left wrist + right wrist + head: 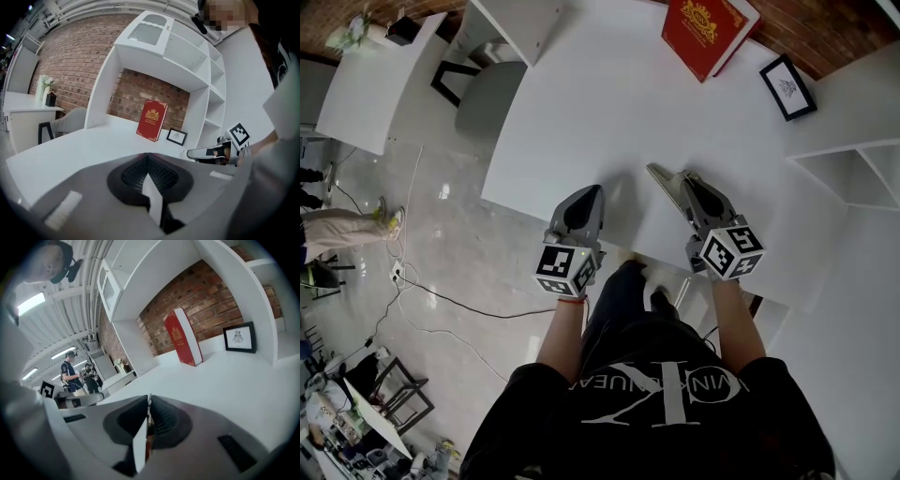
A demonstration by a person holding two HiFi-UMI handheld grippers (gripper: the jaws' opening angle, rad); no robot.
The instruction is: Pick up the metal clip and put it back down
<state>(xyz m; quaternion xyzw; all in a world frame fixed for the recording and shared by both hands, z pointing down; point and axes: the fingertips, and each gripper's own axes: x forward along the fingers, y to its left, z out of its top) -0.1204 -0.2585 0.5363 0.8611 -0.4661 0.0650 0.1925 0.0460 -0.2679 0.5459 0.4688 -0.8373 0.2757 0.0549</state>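
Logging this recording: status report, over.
Left claw shut, empty. Right claw shut on thin sliver, likely metal clip. Nothing blocking on table.

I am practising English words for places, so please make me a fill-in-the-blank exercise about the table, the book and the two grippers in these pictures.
1. The red hardcover book stands on a smooth table top whose colour is ___.
2. Behind this book, the wall is built of ___.
3. In the left gripper view, the small black-framed picture stands to the book's ___.
4. The fingers of the left gripper and of the right gripper are pressed ___, not apart.

Missing words: white; brick; right; together.
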